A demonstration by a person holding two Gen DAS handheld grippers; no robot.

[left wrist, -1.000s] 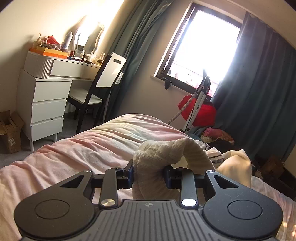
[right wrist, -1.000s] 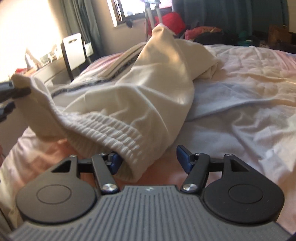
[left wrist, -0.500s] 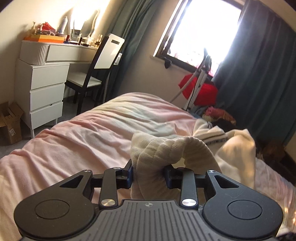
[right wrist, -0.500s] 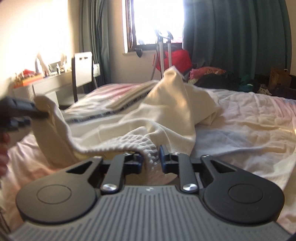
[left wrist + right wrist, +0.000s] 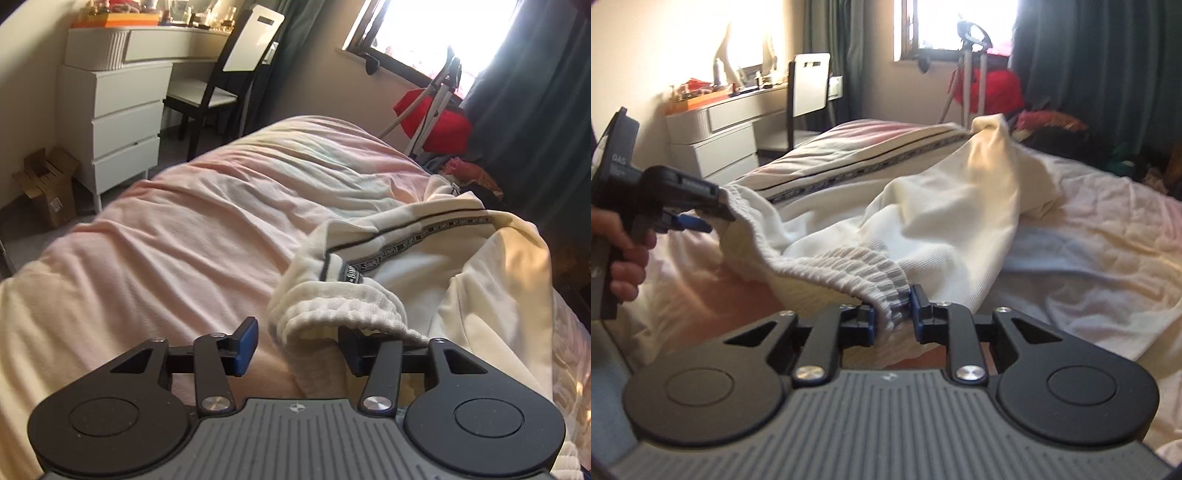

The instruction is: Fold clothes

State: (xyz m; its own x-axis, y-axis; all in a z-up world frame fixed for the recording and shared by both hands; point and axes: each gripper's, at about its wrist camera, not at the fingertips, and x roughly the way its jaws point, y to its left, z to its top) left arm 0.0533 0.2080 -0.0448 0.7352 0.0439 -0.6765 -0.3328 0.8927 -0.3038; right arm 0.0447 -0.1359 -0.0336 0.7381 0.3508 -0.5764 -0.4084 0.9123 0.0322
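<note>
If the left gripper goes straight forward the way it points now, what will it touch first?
Most likely the ribbed waistband of the cream trousers, which lies between the left gripper's jaws, which have just been opening. Beyond it is the pink bedcover; depth is unclear.

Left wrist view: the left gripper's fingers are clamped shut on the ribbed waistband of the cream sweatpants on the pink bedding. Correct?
Not clamped. The left wrist view shows the left gripper has just been opening, fingers apart; the ribbed waistband of the cream sweatpants rests against one finger only, over the pink bedding.
</note>
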